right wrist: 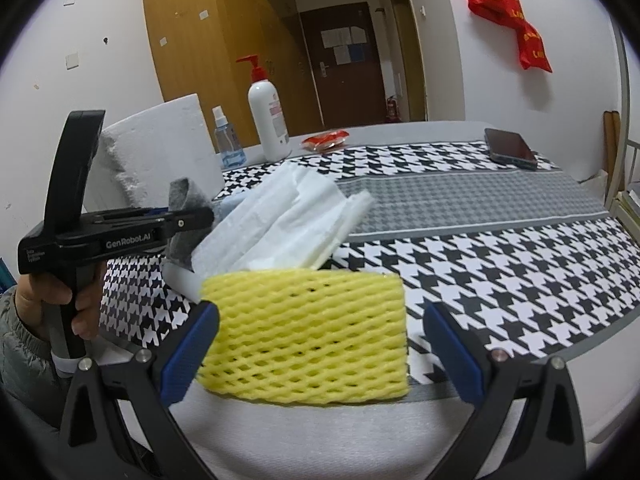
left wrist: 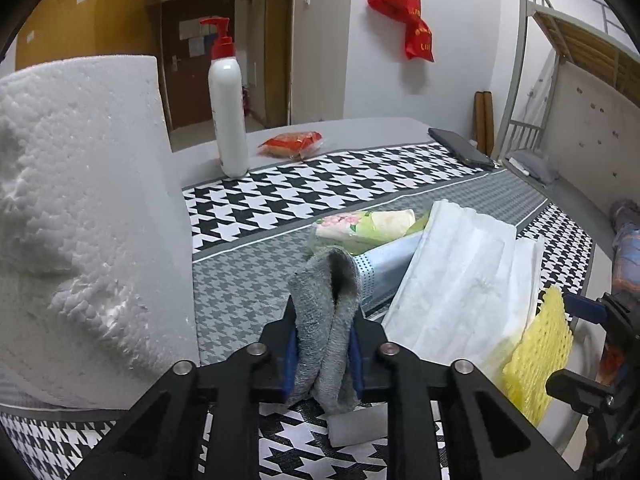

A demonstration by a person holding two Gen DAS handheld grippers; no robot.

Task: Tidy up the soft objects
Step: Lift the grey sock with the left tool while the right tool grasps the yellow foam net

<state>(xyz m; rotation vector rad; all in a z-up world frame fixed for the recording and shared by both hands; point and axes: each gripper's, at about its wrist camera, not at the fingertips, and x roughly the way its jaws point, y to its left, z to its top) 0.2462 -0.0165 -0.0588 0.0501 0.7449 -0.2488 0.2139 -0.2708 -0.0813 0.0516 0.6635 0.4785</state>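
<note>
My left gripper is shut on a folded grey cloth, held upright above the houndstooth table cover; it also shows in the right wrist view. A yellow foam net stands between the wide-open jaws of my right gripper, touching neither pad clearly; it shows at the right edge of the left wrist view. White folded tissues lean behind the net. A floral tissue pack and a blue dotted pack lie beyond the cloth.
A white foam block stands close on the left. A white pump bottle, a small spray bottle, a red snack packet and a black phone sit at the table's far side. A bunk bed frame stands right.
</note>
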